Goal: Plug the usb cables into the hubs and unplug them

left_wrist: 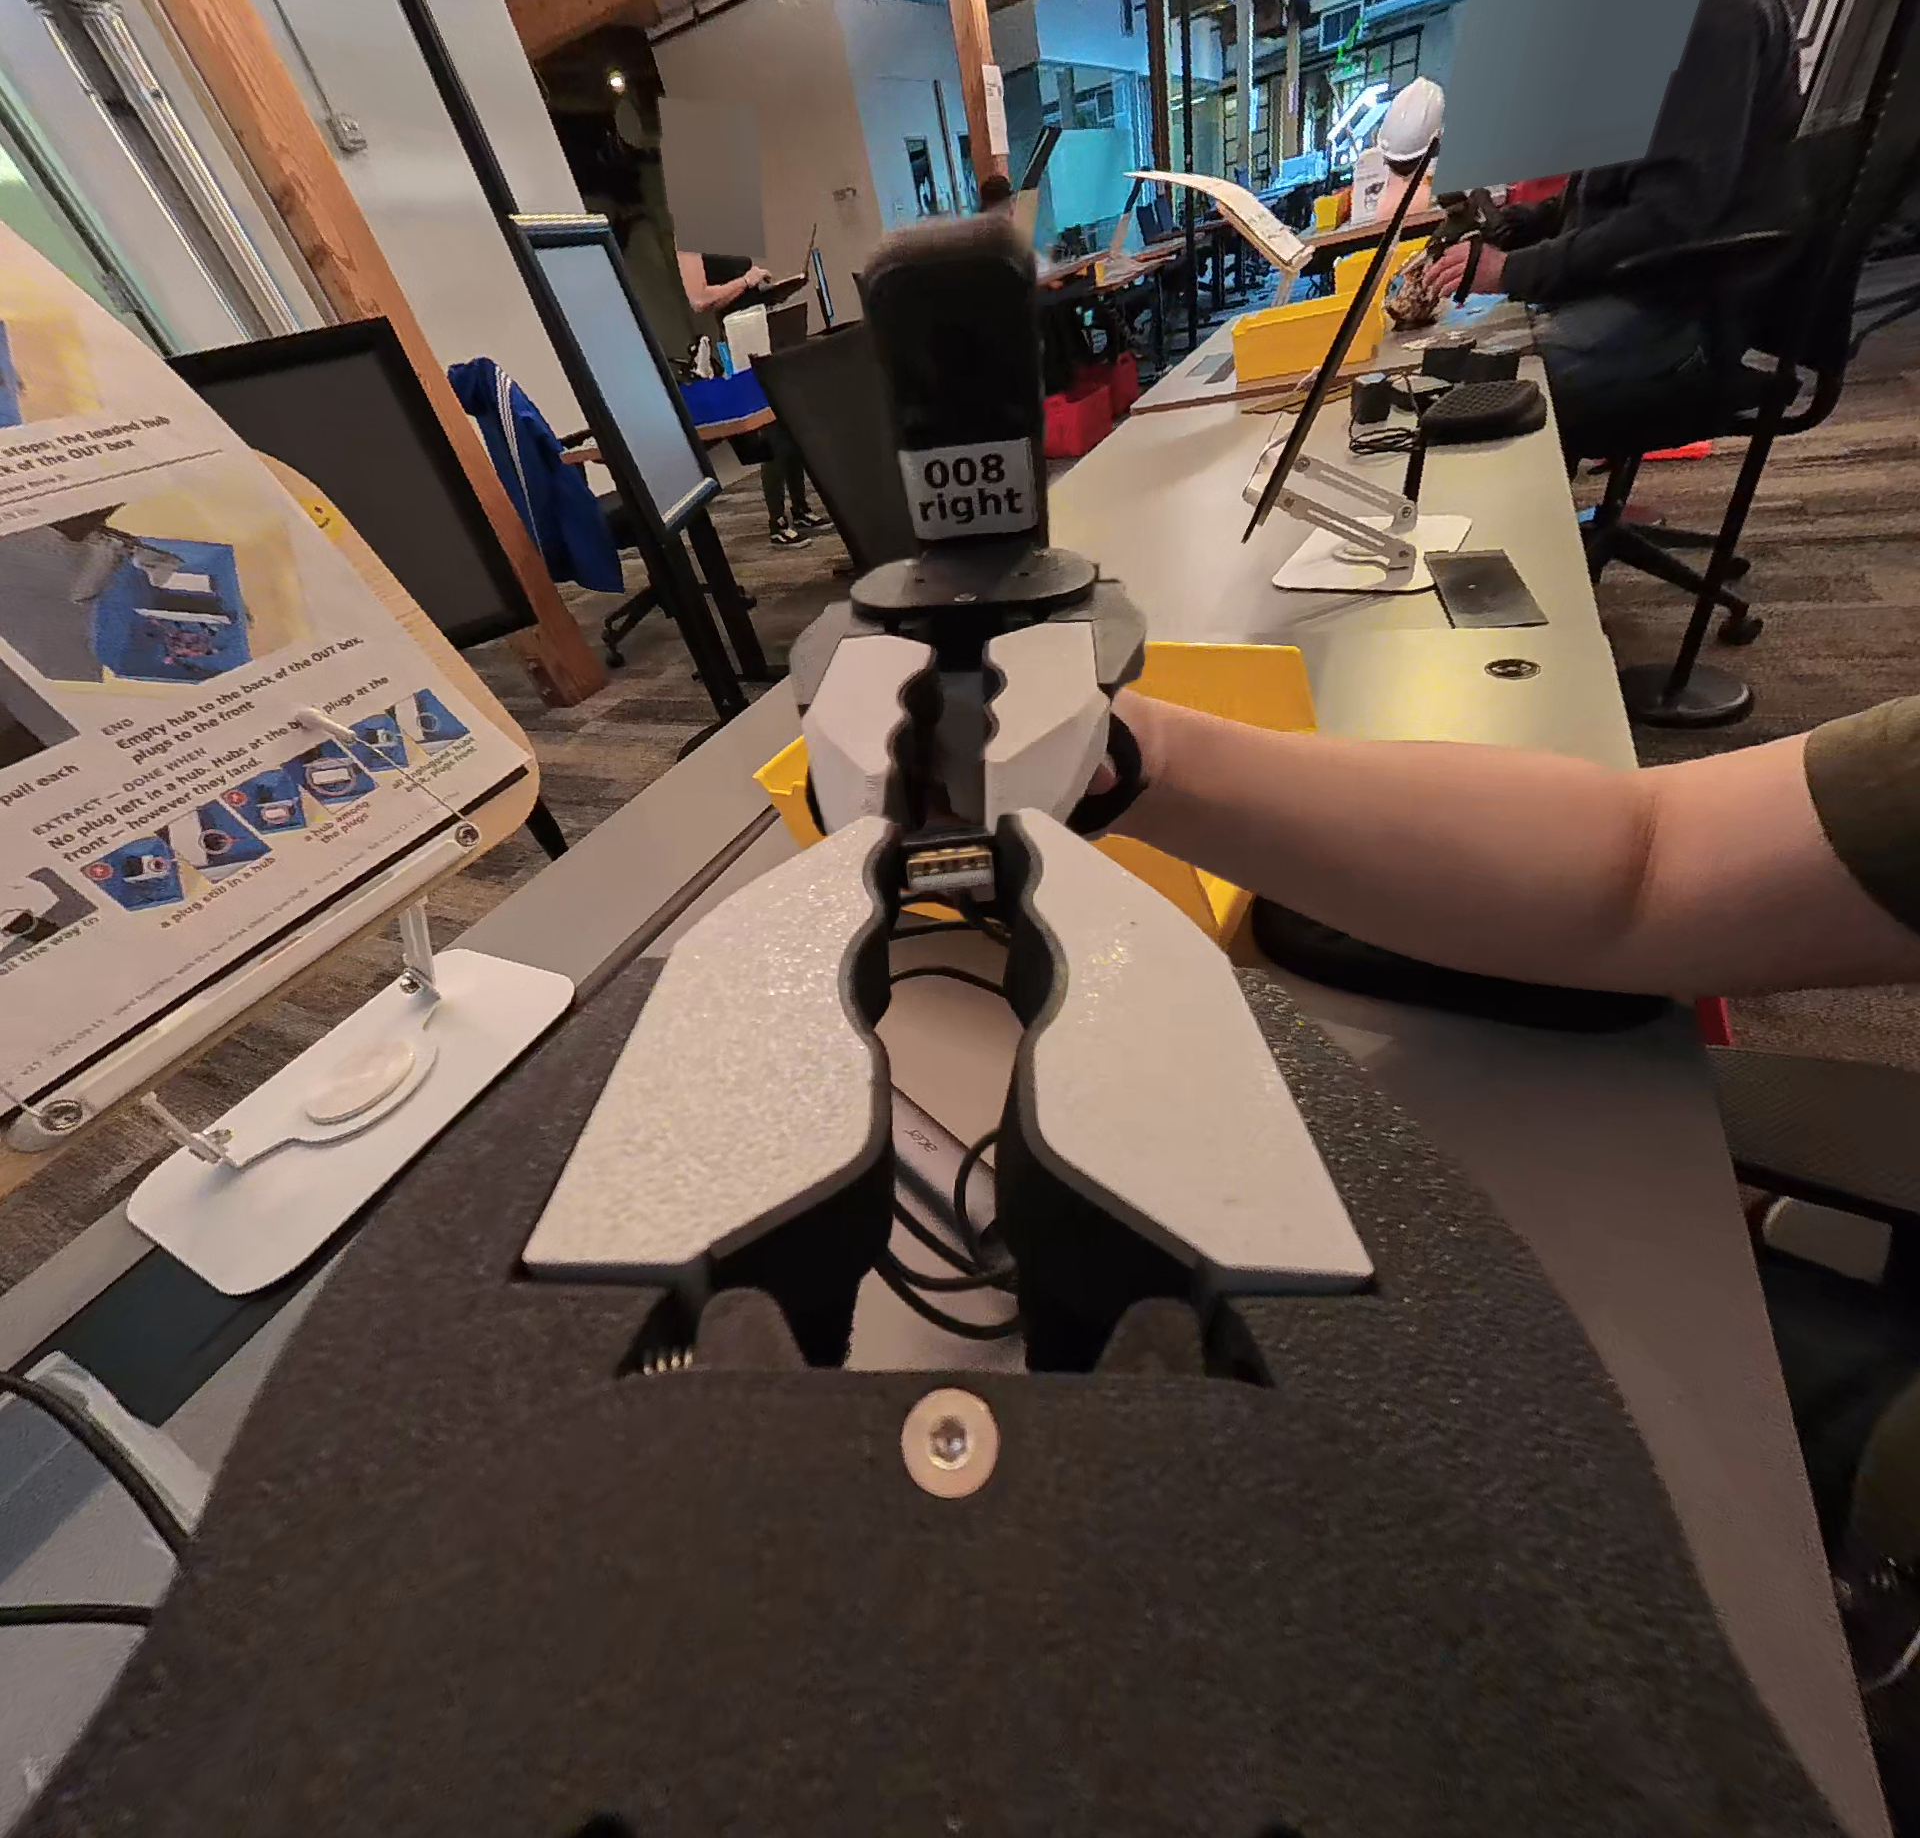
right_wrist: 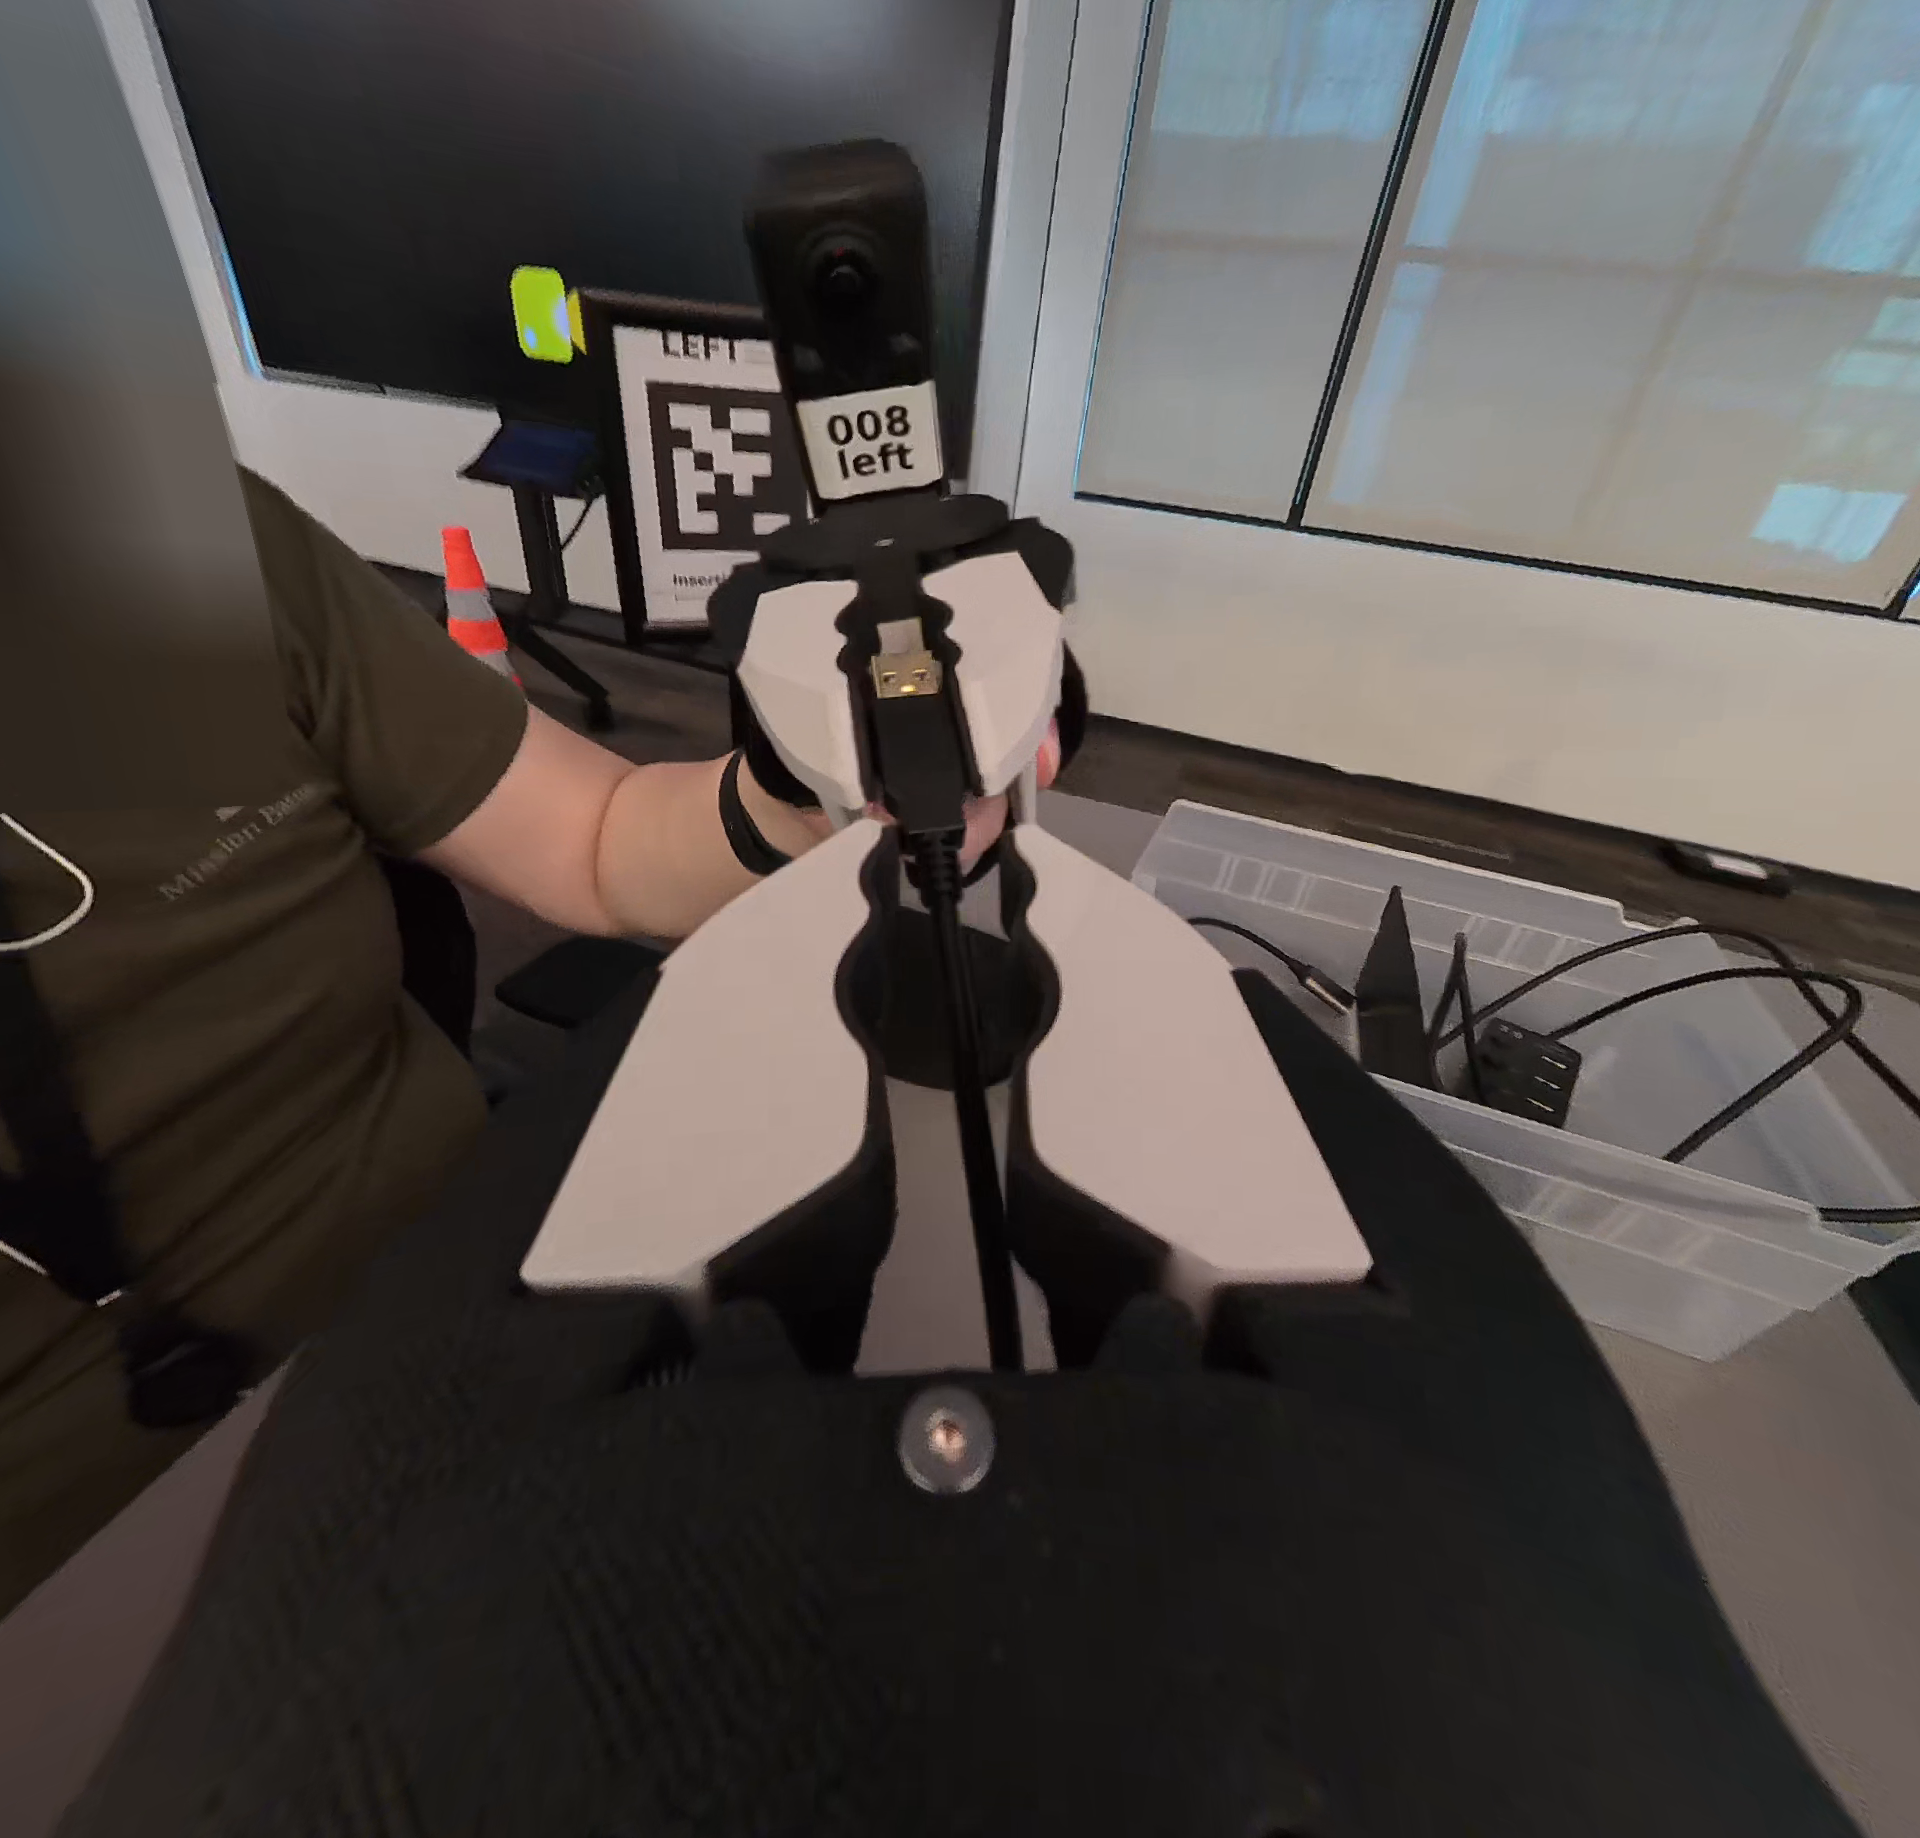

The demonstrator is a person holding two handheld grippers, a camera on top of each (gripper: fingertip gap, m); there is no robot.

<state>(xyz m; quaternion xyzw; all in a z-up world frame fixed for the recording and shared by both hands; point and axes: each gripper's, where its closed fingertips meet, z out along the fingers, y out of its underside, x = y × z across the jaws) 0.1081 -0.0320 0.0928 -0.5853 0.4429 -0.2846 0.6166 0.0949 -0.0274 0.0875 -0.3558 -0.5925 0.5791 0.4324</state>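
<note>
USB plug (right_wrist: 914, 749) pinched in right tongs (right_wrist: 940, 853), facing hub (left_wrist: 948, 869) clamped by left tongs (left_wrist: 948, 843).

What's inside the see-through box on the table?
Inside the see-through box you can see loose black cables and a small black hub with a row of ports. The box's near corner is covered, so anything lying there can't be seen.

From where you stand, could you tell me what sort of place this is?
Probably an open-plan workshop or lab office: long desks run down the room with yellow bins on them, exposed wooden posts hold up the ceiling, and a person on an office chair works at a desk.
</note>
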